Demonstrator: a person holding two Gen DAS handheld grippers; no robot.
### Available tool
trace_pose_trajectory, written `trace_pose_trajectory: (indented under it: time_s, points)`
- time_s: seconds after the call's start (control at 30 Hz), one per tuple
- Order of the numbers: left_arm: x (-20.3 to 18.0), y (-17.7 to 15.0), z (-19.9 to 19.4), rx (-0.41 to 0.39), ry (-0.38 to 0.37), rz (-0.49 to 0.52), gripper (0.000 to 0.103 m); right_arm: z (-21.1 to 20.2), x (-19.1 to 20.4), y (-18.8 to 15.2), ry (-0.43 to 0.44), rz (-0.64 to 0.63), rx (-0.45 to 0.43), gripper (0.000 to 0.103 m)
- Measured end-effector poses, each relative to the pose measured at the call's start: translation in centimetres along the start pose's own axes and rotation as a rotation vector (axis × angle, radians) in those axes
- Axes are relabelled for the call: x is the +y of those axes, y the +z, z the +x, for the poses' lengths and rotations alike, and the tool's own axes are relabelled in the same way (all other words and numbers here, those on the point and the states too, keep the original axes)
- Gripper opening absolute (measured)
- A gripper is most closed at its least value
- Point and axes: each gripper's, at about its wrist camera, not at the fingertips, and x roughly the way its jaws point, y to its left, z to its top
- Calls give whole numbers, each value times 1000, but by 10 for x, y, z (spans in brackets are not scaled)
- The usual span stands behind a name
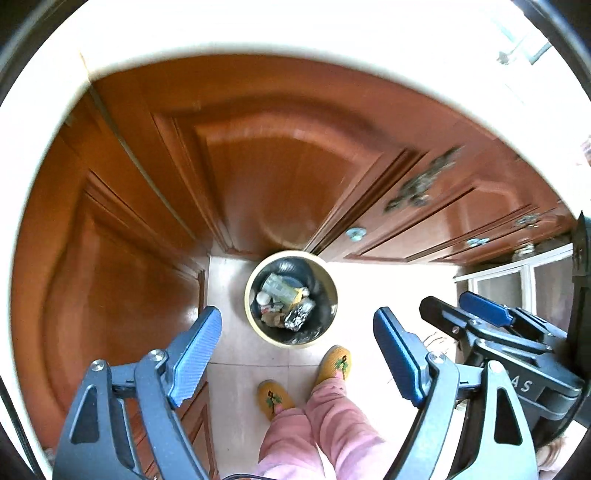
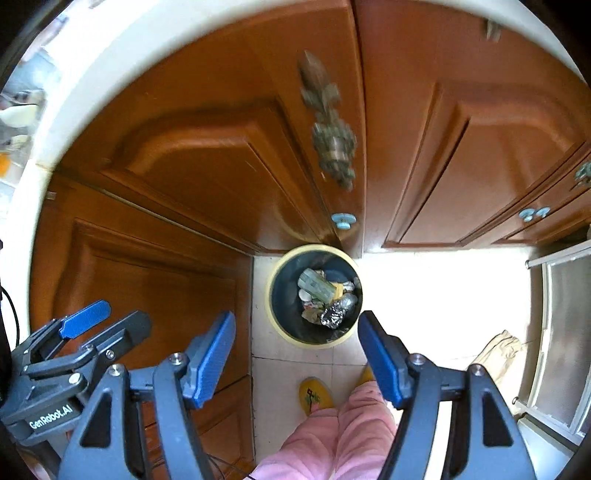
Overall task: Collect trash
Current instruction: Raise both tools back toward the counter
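- Left gripper (image 1: 297, 354): seen nearest in the left wrist view, jaws spread wide, nothing between the blue pads; it is pointed steeply down at the floor.
- Right gripper (image 2: 296, 354): likewise spread wide and empty in the right wrist view, pointed steeply down; in the left wrist view it is seen alongside at about 3 o'clock.
- Person: pink trouser legs (image 1: 317, 432) and yellow slippers (image 1: 334, 363) are seen at 6 o'clock, directly below both grippers, toes toward the bin.
- Floor tiles (image 1: 229, 295): pale; no loose litter can be made out on the visible patch. A tan, crumpled thing (image 2: 498, 354) lies at 4 o'clock in the right wrist view; whether it is trash cannot be told.
- Trash bin (image 1: 255, 321): round, cream-rimmed, dark-lined, stood on the floor just beyond the slippers, near the centre of both views and well below the grippers.
- Trash in bin (image 1: 286, 299): crumpled foil, a pale green carton or bottle, paper scraps and a yellow piece are held inside, piled low.
- Task standing: judged well advanced, since the collected items lie in the bin and both grippers are empty; anything left would lie outside these views.
- Wooden cabinet doors (image 1: 280, 177): brown panels from 9 to 2 o'clock behind the bin, with pale blue knobs (image 2: 344, 220) and a carved metal ornament (image 2: 330, 125), blurred.
- Pale countertop edge (image 1: 295, 33): farthest, arching across 12 o'clock.
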Motion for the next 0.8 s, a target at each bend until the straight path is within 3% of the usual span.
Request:
trace_pose_trajectory:
  time_s: [0.3,0.53,0.8]
  points:
    - [-13,3,-112,-119,-16,26,83,-102,25,-8,15,-49,-106,69]
    - [-28,3,-187,-230,-33,82,83,-181,41,-12,-21,-108,-236,69]
    - [-44,12,-243,-359,-63,123,83,-257,55,-19,-46,-135,-402,69]
